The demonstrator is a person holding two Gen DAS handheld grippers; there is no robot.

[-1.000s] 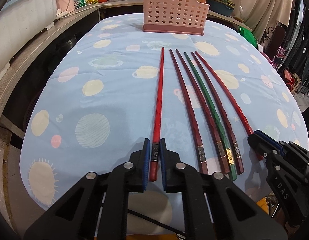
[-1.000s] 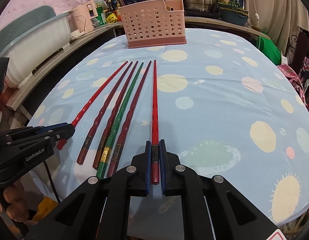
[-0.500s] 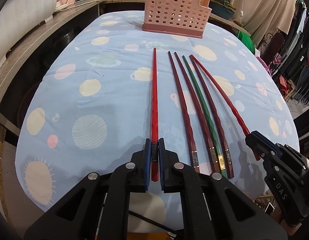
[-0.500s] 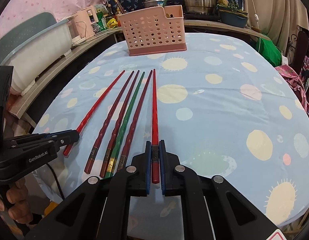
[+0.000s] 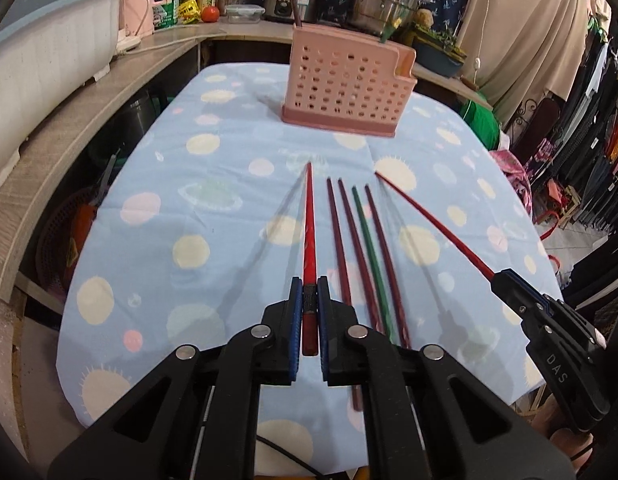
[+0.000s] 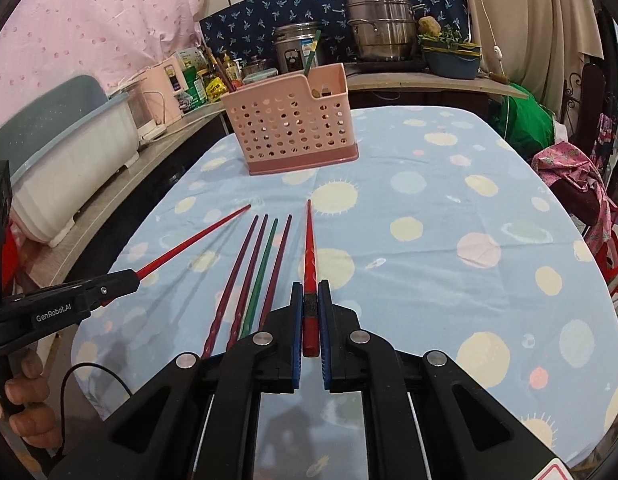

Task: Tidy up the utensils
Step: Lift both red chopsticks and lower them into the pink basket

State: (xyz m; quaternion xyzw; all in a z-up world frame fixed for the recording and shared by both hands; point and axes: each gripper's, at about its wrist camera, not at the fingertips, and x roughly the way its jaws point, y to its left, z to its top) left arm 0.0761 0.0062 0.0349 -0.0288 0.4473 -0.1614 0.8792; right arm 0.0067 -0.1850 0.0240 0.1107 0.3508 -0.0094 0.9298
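My left gripper (image 5: 309,300) is shut on a bright red chopstick (image 5: 309,232) and holds it lifted above the table, tip pointing at the pink perforated utensil basket (image 5: 345,88). My right gripper (image 6: 309,304) is shut on a second bright red chopstick (image 6: 309,244), also lifted. It shows at the right of the left wrist view (image 5: 429,220). Three dark red chopsticks (image 5: 349,240) and a green chopstick (image 5: 369,240) lie side by side on the blue patterned tablecloth (image 5: 189,208) between the two grippers. The basket (image 6: 289,120) stands at the far end of the table.
A wooden counter (image 5: 89,92) curves along the left and back with a white dish rack (image 5: 41,60), bottles, a rice cooker (image 6: 295,46) and steel pots (image 6: 379,24). Clothes hang at the right (image 5: 589,140). The table's near edge lies just under the grippers.
Both grippers have risen with their red chopsticks, lifting them off the cloth and tilting them toward the basket. The other chopsticks have stayed on the table.
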